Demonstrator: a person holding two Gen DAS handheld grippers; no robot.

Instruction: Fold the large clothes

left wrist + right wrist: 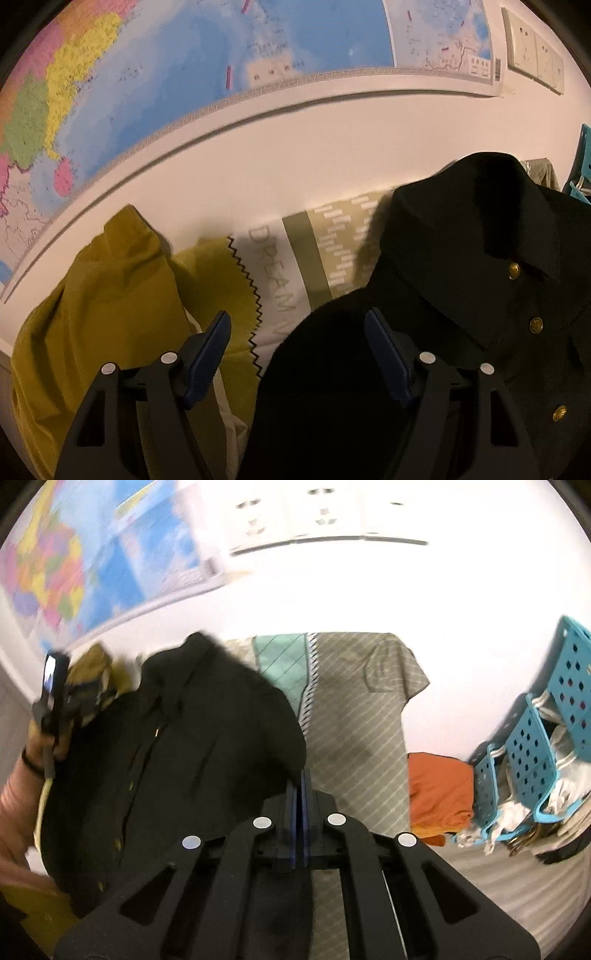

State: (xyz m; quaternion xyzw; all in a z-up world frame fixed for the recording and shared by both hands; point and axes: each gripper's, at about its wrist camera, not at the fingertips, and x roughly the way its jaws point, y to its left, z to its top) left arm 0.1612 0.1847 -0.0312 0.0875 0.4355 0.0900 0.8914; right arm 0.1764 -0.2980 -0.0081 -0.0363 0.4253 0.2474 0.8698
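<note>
A white wall (pixel 295 147) carries a coloured map (pixel 147 74) and a row of sockets (pixel 535 51) behind a bed spread with printed bedding (pixel 280 266); on that bedding lies the black jacket (pixel 480 295), collar toward the wall, brass buttons (pixel 535 324) running down its front; the left hand-held gripper (pixel 297 354) hangs over its near edge with the two blue-padded fingers (pixel 207 358) well apart, nothing pinched between them, the dark cloth under and beyond the right-side finger and the bedding under the gap; to the left of that gripper, just beside the left finger, a mustard-yellow garment (pixel 110 295) is heaped against the wall.

In the right wrist view, which is blurred, the right hand-held gripper (pixel 298 775) has its fingers pressed together at the jacket's (pixel 166 757) edge; whether any cloth is caught between the pads cannot be told; ahead of it lies a grey striped sheet (pixel 351 720) with a teal quilted piece (pixel 284 664) beyond; to its right sits folded orange cloth (pixel 439 794), and farther right a turquoise perforated basket (pixel 532 746) holding pale laundry; far to its left a person's hand (pixel 40 753), a dark band at the wrist, grips the other gripper over the jacket.
</note>
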